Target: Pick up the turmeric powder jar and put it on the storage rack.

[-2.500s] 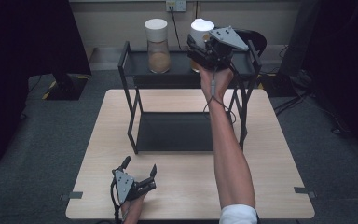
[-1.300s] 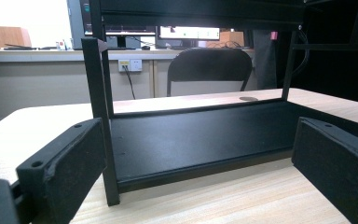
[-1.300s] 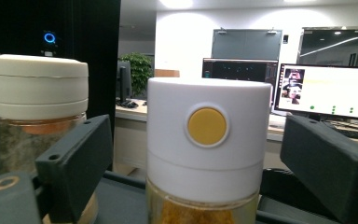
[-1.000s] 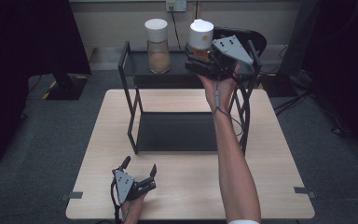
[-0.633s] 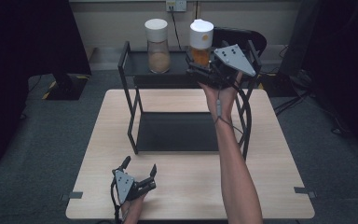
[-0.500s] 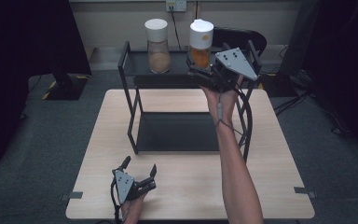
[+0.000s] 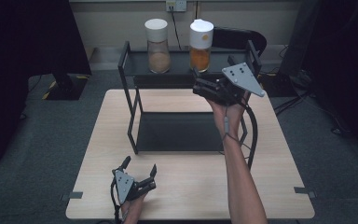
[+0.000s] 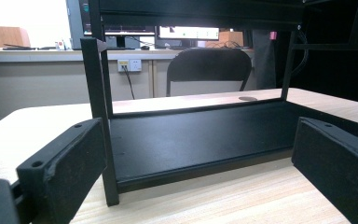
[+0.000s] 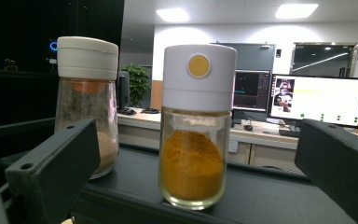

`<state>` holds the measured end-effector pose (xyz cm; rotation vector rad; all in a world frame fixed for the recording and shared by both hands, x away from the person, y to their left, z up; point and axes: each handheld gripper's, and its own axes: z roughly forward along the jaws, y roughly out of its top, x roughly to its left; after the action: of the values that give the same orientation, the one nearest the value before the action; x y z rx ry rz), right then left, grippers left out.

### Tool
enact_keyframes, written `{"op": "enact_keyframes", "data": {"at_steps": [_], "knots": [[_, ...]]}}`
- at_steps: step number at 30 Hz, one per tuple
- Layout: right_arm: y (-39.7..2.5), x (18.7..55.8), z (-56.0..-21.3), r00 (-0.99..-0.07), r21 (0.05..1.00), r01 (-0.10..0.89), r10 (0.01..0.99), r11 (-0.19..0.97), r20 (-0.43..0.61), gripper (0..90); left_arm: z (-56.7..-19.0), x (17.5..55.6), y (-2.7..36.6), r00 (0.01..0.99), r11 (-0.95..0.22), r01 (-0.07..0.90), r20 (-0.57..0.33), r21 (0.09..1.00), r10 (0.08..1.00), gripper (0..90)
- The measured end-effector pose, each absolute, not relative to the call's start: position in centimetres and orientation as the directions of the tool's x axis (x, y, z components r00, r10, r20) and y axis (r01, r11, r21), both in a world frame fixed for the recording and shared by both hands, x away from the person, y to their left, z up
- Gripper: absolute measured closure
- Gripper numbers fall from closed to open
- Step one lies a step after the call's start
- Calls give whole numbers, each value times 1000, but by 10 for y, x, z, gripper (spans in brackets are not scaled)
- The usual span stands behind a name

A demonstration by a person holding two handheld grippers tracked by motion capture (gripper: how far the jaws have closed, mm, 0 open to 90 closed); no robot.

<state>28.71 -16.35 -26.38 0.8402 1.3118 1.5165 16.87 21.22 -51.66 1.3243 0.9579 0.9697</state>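
Observation:
A glass jar of orange powder (image 7: 201,46) with a white cap stands upright on the top shelf of a black metal rack (image 7: 177,66), to the right of a similar jar of brown powder (image 7: 157,46). My right gripper (image 7: 196,83) hovers open just in front of the shelf edge, a little short of the orange jar (image 9: 196,135), which stands free between the spread jaws; the brown jar (image 9: 87,107) is to its left. My left gripper (image 7: 140,165) rests open on the table near the front edge, facing the rack's lower shelf (image 8: 191,135).
The rack stands at the back half of the light wooden table (image 7: 279,154). Its lower shelf (image 7: 182,133) holds nothing. A black chair (image 7: 237,39) and a wall socket (image 7: 176,5) are behind the table. Dark stands flank the table on both sides.
My right gripper has let go of the orange jar on the top shelf and drawn back toward the person, lower and open. The left gripper has stayed put.

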Motion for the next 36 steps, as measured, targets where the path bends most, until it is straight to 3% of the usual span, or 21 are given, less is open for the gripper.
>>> {"op": "enact_keyframes", "data": {"at_steps": [36], "knots": [[-179, 233, -321, -309, 978, -208, 950, -28, -38, 0, -516, 169, 212, 320, 11, -17, -5, 1000, 948, 27]]}}
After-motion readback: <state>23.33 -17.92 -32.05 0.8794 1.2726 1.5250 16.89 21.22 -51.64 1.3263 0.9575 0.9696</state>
